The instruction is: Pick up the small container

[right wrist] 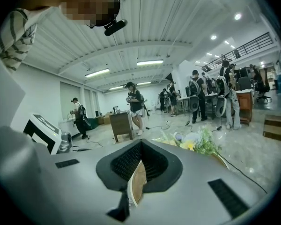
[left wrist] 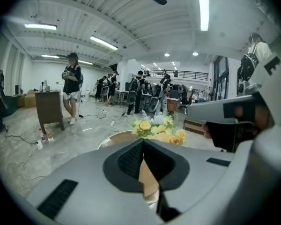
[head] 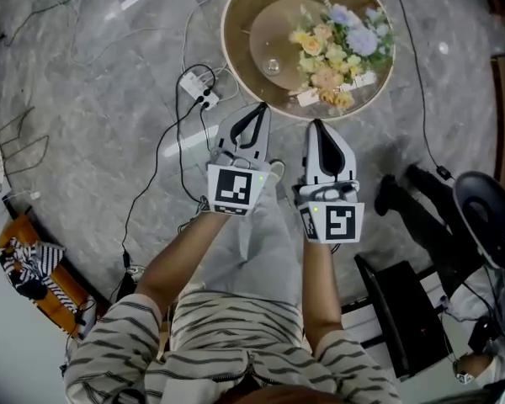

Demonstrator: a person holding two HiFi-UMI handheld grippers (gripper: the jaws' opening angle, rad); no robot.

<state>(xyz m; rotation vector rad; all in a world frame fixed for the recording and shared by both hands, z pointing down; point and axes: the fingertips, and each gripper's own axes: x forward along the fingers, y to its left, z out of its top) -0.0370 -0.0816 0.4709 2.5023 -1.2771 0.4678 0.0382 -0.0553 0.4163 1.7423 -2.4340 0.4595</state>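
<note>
Small container: we saw the small container [head: 272, 66] in the upper middle of the head view, a clear glass piece resting on the pale inner disc [head: 265, 23] of the round table [head: 233, 53].
Its direction: from above it read as a small round shape. It was too small and clear for us to tell a long axis or which way it pointed.
Its neighbours: the flowers [head: 337, 45] lay just to its right on the same disc, yellow, peach and lilac heads bunched toward the table's right side.
Left gripper: the left gripper [head: 255, 110] was clenched with nothing in it. In its own view we saw the two tips meeting at one point, with only a hollow behind them. It pointed up the frame toward the table's lower rim, well apart from the container.
Right gripper: the right gripper [head: 316, 125] was likewise clamped on nothing, tips together, and it lay just beside the left one, also aimed at the table's near edge.
Gripper views: both showed the flowers beyond the closed tips. We could not pick out the container in either.
Floor: a white power strip [head: 198, 88] with dark cables sat on the grey floor [head: 93, 99], left of the table.
Person: striped sleeves and bare forearms filled the bottom of the head view.
</note>
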